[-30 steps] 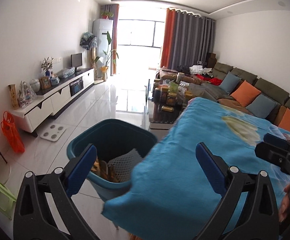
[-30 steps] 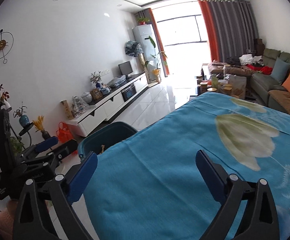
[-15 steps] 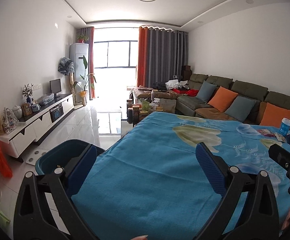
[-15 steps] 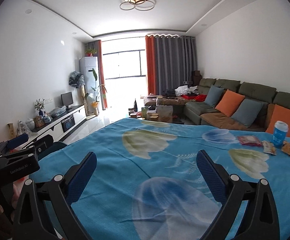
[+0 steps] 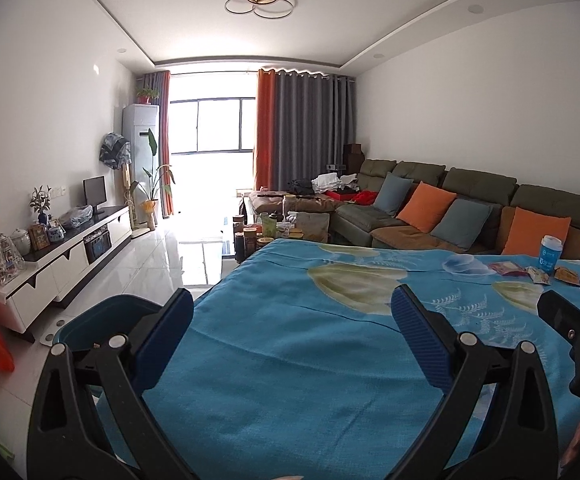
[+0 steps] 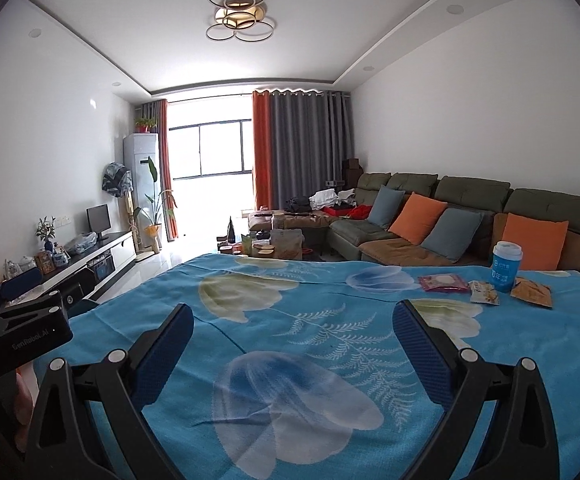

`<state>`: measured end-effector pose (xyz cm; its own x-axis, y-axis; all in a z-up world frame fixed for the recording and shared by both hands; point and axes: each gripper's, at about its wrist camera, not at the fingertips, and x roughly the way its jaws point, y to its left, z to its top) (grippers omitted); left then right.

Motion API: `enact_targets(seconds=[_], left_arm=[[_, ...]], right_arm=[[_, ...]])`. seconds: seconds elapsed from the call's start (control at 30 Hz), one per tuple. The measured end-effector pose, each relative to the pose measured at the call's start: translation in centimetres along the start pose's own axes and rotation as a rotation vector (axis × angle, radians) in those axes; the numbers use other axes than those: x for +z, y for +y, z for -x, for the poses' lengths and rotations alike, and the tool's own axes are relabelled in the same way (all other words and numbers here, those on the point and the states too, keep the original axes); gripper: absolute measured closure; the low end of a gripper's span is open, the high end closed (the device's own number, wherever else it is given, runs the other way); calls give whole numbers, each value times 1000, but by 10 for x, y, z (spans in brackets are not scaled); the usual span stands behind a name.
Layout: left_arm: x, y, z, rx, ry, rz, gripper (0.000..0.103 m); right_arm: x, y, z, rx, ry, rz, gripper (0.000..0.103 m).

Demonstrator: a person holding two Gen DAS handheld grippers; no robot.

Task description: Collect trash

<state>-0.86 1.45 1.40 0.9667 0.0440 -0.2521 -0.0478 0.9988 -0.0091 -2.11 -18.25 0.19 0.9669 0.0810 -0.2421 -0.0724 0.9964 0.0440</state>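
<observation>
While both of my grippers hang over the table [image 6: 290, 320] with its blue flowered cloth, the left gripper [image 5: 292, 312] and right gripper [image 6: 293, 320] each have their jaws wide apart, holding nothing. I see 3 wrappers at the far right: a pink one [image 6: 443, 282], a pale one [image 6: 484, 292] and an orange one [image 6: 532, 291], flanking a blue cup [image 6: 506, 266]. A teal bin [image 5: 101, 320] stands at the table's left edge.

Blown-out window [image 5: 209, 128] backlight; sharp, fisheye-bent edges.
</observation>
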Motion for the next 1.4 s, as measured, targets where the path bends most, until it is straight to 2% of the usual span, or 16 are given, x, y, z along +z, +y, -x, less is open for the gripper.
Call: enact_targets(seconds=[1.4], left_arm=[[5,-12,7,-14,-13,-9,6]], right_arm=[[3,-10,13,-53,-23,-19,7]])
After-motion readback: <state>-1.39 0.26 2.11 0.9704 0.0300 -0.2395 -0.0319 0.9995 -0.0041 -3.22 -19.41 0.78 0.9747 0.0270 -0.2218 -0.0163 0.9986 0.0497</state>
